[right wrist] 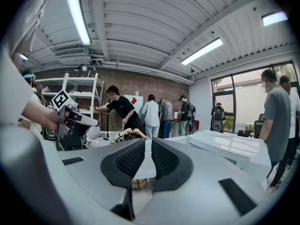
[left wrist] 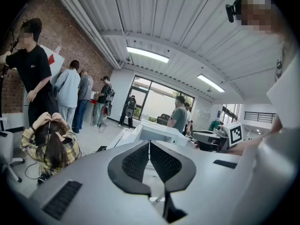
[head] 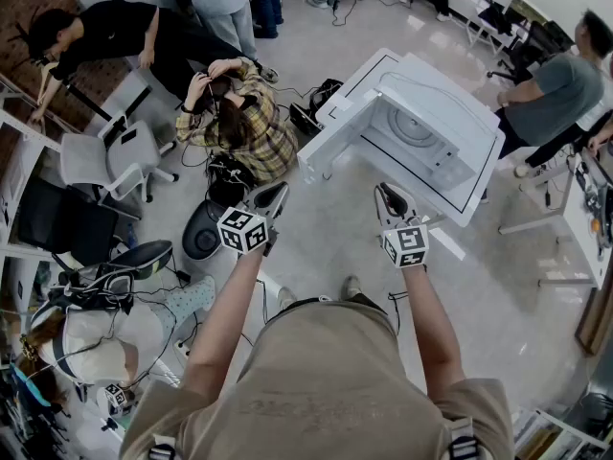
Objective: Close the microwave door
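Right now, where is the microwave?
In the head view, upper right of centre: the open microwave stands ahead of the right gripper, with a crouching person in a plaid shirt at its left.

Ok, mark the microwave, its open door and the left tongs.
microwave (head: 420,128): head view, on the open cavity.
door (head: 352,88): head view, middle of the swung-out panel.
left tongs (head: 279,192): head view, at the closed tips.

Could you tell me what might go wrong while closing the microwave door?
The microwave door stands wide open; a hard shove might slide the whole microwave. A crouching person and floor cables sit close beyond the left gripper; a wide swing could reach them.
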